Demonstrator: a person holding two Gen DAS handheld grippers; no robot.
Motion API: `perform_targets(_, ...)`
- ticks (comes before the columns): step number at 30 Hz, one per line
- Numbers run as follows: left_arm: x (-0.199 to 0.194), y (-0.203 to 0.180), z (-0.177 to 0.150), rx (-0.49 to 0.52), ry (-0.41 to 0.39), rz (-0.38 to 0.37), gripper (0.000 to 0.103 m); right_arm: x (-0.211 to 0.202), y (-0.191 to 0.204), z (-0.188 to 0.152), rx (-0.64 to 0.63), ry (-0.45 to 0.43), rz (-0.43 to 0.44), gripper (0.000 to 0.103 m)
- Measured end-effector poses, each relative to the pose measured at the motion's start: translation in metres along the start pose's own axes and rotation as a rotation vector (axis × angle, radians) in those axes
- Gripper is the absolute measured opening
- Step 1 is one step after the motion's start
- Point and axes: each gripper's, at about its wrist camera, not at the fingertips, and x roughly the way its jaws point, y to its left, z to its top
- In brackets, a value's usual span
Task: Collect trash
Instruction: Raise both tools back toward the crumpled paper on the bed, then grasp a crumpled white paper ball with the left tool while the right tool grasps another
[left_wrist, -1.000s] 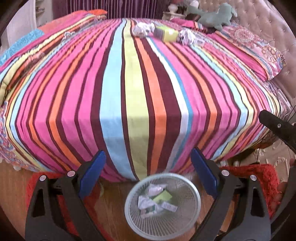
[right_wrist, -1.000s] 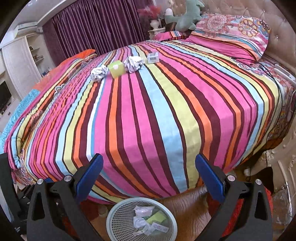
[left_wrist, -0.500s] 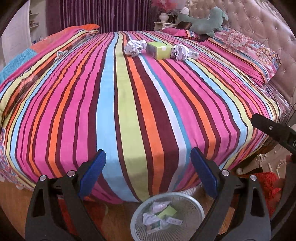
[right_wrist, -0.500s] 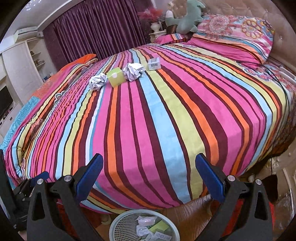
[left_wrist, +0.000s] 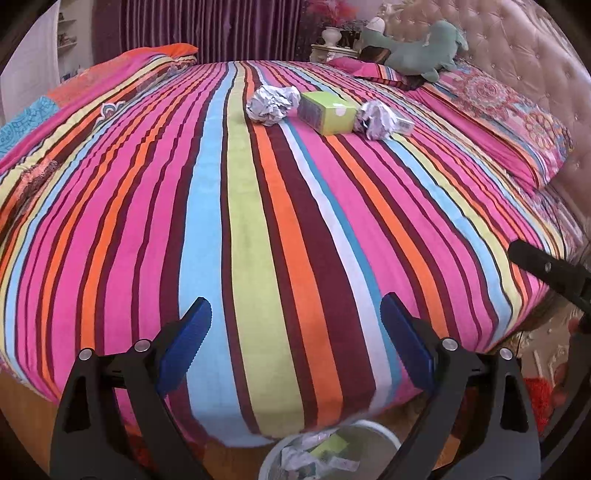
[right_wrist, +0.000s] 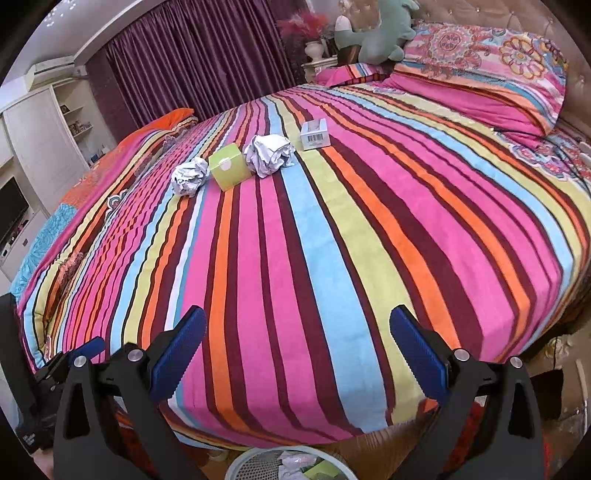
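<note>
Far across the striped bed lie two crumpled paper balls (left_wrist: 272, 104) (left_wrist: 376, 120), a green box (left_wrist: 328, 112) between them, and a small white barcode box (right_wrist: 314, 134). In the right wrist view the balls (right_wrist: 190, 176) (right_wrist: 269, 153) flank the green box (right_wrist: 228, 167). A white mesh bin (left_wrist: 373, 439) with trash in it stands on the floor at the bed's foot, also low in the right wrist view (right_wrist: 258, 463). My left gripper (left_wrist: 295, 338) and right gripper (right_wrist: 297, 349) are both open and empty over the bed's near edge.
Patterned pillows (right_wrist: 480, 66) and a green plush toy (left_wrist: 424, 48) sit at the headboard. Purple curtains (right_wrist: 192, 62) and white shelves (right_wrist: 40, 140) stand behind. A cable (right_wrist: 546, 147) lies on the bed's right side. The right gripper's black body (left_wrist: 546, 269) shows at the left view's edge.
Both grippers have risen and moved forward over the bed. The bin has slid down toward the bottom edge of both views, and the trash on the bed looks nearer.
</note>
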Motion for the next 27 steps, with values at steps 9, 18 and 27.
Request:
perform_targets(9,0.032,0.015,0.033,-0.020,0.004,0.017,0.090,0.025,-0.007,0.014,0.021,0.035,0.009,0.095)
perform_targets(18,0.059,0.031,0.074,-0.015,-0.017,0.052,0.090,0.046,-0.016,0.046,0.044,0.031,0.024,0.095)
perform_targets(27,0.094,0.040,0.145,0.020,-0.034,0.062,0.090,0.076,0.000,0.100,0.041,0.010,0.052,0.095)
